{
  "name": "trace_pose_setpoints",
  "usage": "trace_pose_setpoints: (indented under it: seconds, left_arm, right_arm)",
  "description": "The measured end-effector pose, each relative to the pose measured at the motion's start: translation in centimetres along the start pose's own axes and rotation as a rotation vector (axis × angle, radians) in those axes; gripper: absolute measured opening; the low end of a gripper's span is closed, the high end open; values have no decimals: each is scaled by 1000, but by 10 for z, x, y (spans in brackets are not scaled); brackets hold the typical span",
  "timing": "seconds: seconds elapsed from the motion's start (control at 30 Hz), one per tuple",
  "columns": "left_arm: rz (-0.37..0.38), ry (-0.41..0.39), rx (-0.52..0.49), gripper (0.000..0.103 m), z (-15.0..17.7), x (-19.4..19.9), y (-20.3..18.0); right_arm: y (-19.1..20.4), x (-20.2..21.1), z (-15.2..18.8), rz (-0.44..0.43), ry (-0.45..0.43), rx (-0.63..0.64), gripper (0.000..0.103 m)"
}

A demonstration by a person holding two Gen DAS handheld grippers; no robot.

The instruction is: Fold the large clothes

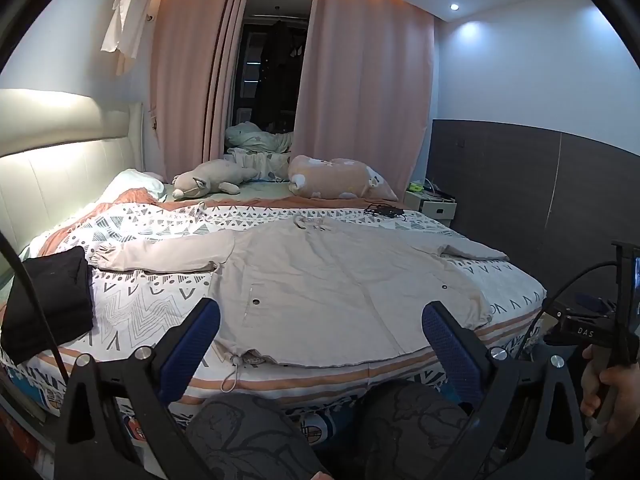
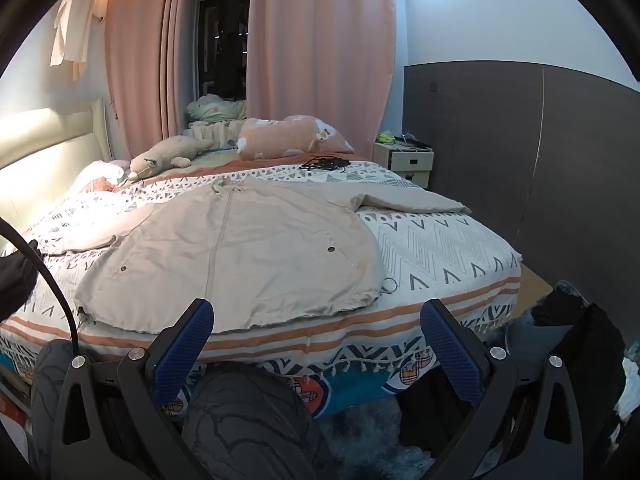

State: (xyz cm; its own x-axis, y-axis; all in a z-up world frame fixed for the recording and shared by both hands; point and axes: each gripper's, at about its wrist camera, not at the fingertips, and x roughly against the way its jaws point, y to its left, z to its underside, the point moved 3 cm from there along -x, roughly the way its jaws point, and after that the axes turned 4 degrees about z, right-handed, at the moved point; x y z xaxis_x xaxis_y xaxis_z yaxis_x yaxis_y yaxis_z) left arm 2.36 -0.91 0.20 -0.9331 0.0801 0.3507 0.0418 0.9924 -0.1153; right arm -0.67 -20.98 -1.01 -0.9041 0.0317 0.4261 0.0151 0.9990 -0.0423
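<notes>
A large beige coat [image 1: 320, 280] lies spread flat on the patterned bedspread [image 1: 152, 300], sleeves out to both sides, hem at the near bed edge. The right wrist view shows the same coat [image 2: 240, 248] from further right. My left gripper [image 1: 320, 320] hovers in front of the hem, open, nothing between its blue pads [image 1: 192, 344]. My right gripper [image 2: 318, 320] stands open too, above the near bed edge, right of the coat's middle, empty. The right hand holding its handle [image 1: 600, 376] shows at the left wrist view's right edge.
A folded black garment [image 1: 52, 296] sits on the bed's left side. Two plush toys [image 1: 212, 180] [image 1: 340, 178] and a black cable bundle [image 1: 384, 211] lie at the far end. A nightstand [image 2: 404, 160] stands at the back right. The person's knees [image 1: 248, 432] press against the bed. Dark clothes [image 2: 568, 320] lie piled on the floor at right.
</notes>
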Motion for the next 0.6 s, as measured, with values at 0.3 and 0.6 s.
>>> trace_pose_setpoints:
  seconds: [0.3, 0.6]
  left_arm:
    - [14, -14, 1, 103, 7, 4, 5]
    - [43, -9, -2, 103, 9, 4, 0]
  right_arm:
    - [1, 0, 0, 9, 3, 3, 103]
    - [1, -5, 2, 25, 20, 2, 103]
